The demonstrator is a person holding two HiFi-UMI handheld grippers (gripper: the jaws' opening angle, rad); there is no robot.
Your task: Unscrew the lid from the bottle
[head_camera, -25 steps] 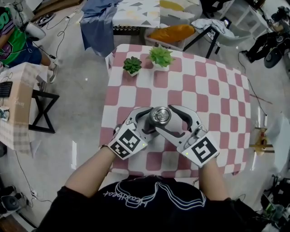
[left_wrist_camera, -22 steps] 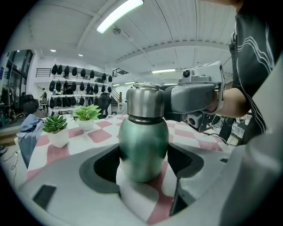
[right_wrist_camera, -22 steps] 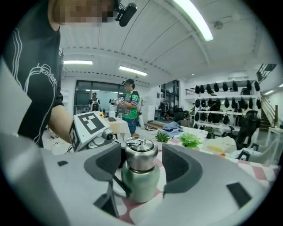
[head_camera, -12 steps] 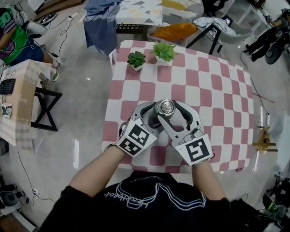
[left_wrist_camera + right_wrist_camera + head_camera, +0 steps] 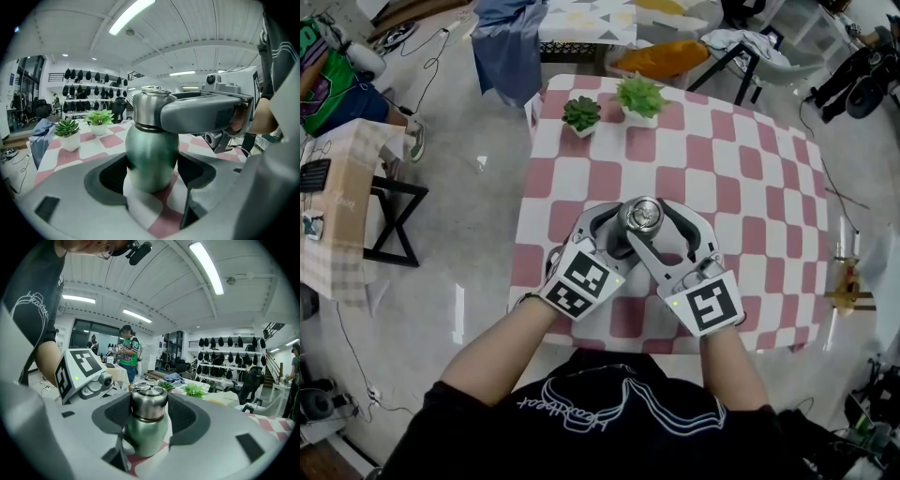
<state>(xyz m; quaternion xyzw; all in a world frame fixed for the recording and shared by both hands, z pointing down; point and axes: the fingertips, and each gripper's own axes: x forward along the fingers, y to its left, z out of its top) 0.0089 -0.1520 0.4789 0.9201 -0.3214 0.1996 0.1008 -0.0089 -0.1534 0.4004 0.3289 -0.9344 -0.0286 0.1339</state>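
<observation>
While your left tool (image 5: pixel 151 180) clamps the green steel bottle (image 5: pixel 152 150) at mid-frame on the checked surface (image 5: pixel 741 178), your right tool (image 5: pixel 149 416) is closing onto its lid (image 5: pixel 148 401); next, grip firmly and twist.

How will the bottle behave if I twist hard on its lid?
The bottle looks like smooth, rounded metal, so it may spin in the left hand-held gripper. It seems rigid, unlikely to dent. Standing tall on a narrow base, it could tip if pushed sideways at the lid.
</observation>
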